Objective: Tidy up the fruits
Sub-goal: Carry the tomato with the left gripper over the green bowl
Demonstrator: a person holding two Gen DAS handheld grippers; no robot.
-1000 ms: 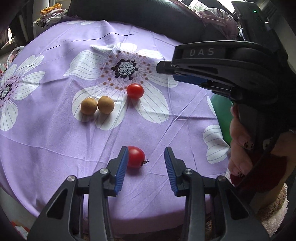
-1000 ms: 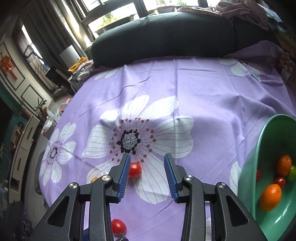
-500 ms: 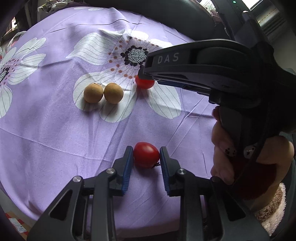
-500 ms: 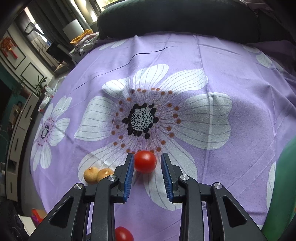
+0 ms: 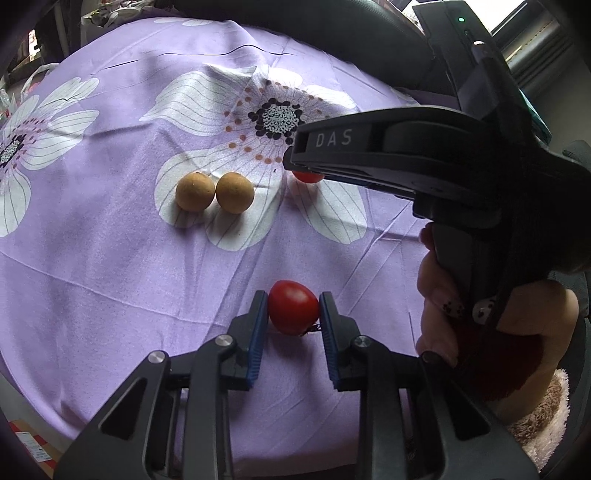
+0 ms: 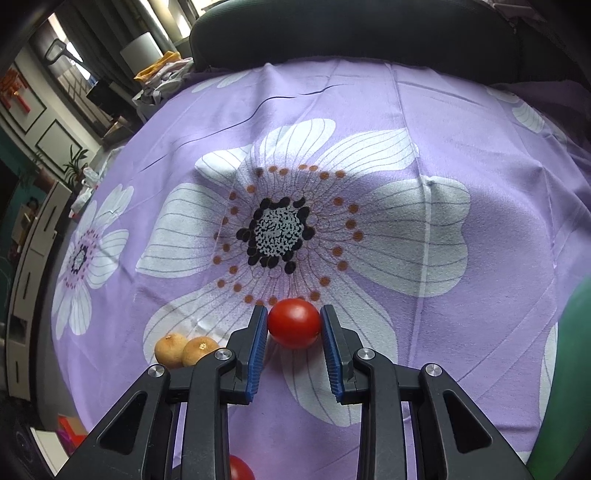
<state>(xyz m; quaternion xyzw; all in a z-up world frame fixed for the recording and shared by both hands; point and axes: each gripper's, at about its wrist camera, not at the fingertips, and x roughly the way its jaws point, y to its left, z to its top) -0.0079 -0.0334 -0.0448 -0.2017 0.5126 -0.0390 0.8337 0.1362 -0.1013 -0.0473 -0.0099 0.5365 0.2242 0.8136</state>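
Note:
My left gripper (image 5: pixel 292 314) is shut on a red tomato (image 5: pixel 292 311) resting on the purple flowered cloth (image 5: pixel 110 258). My right gripper (image 6: pixel 294 326) is shut on a second red tomato (image 6: pixel 294 323), also on the cloth; in the left wrist view that tomato (image 5: pixel 308 177) is mostly hidden under the right gripper's body. Two tan round fruits (image 5: pixel 214 192) lie side by side to the left, and also show in the right wrist view (image 6: pixel 186 349). The first tomato (image 6: pixel 240 469) peeks in at the bottom of the right wrist view.
The green bowl's rim (image 6: pixel 565 369) stands at the right edge of the right wrist view. A dark sofa (image 6: pixel 351 33) runs behind the table. The table's near edge drops off below the left gripper (image 5: pixel 44 406).
Both grippers moved forward and down and closed, each on its own tomato. The bowl has slid mostly out of the right wrist view.

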